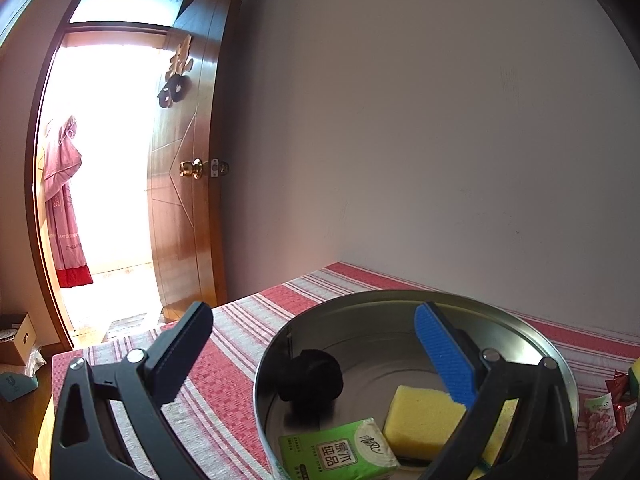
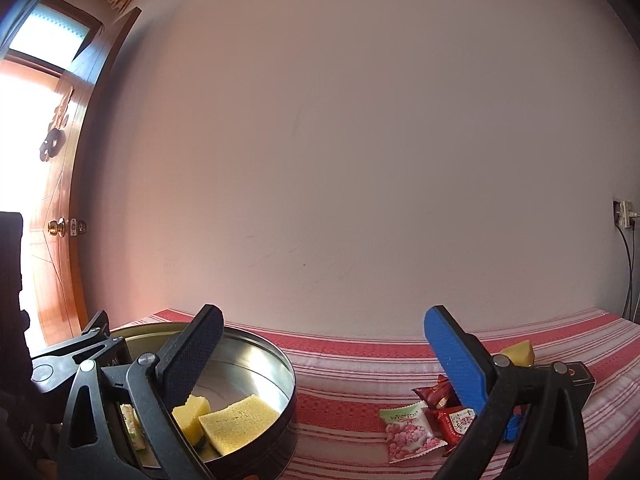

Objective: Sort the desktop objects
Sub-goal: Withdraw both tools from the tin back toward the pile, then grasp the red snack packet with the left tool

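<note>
A round metal tin (image 1: 520, 322) stands on the red striped cloth and holds a yellow sponge (image 1: 424, 416), a green tissue pack (image 1: 340, 452) and a black ball (image 1: 310, 376). My left gripper (image 1: 316, 336) is open and empty above the tin's left rim. In the right wrist view the tin (image 2: 280, 360) holds two yellow sponges (image 2: 236, 420). My right gripper (image 2: 324, 344) is open and empty, above the cloth between the tin and several snack packets (image 2: 412, 432). A yellow sponge piece (image 2: 520, 352) and a black box (image 2: 580, 376) lie behind the right finger.
A plain wall rises right behind the table. An open wooden door (image 1: 184, 184) stands at the left with a bright doorway. A wall socket with cables (image 2: 624, 216) is at the far right. A cardboard box (image 1: 18, 340) sits on the floor at left.
</note>
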The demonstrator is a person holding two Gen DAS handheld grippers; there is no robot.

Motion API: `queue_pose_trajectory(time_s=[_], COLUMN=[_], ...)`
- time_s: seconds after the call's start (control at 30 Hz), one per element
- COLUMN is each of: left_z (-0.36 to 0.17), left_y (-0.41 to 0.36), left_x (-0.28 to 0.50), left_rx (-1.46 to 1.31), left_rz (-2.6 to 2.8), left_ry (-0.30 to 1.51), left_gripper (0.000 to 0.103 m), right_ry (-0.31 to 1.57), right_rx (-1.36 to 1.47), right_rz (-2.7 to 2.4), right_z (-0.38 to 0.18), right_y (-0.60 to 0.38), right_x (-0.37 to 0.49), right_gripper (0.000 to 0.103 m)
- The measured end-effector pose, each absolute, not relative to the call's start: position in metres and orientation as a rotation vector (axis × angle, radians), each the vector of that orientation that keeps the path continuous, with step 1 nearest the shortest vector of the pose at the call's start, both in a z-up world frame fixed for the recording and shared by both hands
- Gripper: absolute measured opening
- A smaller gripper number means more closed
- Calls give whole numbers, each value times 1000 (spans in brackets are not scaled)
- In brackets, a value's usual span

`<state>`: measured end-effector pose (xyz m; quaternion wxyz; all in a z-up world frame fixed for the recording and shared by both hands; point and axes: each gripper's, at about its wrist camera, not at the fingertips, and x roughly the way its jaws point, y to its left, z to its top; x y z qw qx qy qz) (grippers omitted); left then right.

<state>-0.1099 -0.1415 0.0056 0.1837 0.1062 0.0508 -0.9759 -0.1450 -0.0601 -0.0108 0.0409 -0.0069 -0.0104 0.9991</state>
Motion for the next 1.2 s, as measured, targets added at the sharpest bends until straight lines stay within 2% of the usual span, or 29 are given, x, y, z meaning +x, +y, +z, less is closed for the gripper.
queue_pose_trajectory(time_s=[0.27, 0.67, 1.2], left_z=[5, 5, 10], left_y=[-138, -122, -85], left_x=[-111, -105, -85], left_rx=[314, 346, 346], left_rz=[-2769, -2843, -2946], left_ry=[125, 88, 2], left_gripper=[102, 102, 102], right_ry=[48, -21, -105], right_rx=[-161, -189, -174], right_rz=[3014, 3012, 2852], right_z=[-13, -13, -12], right_y=[-48, -25, 87], right_x=[-162, -153, -129], right_gripper=[102, 102, 102])
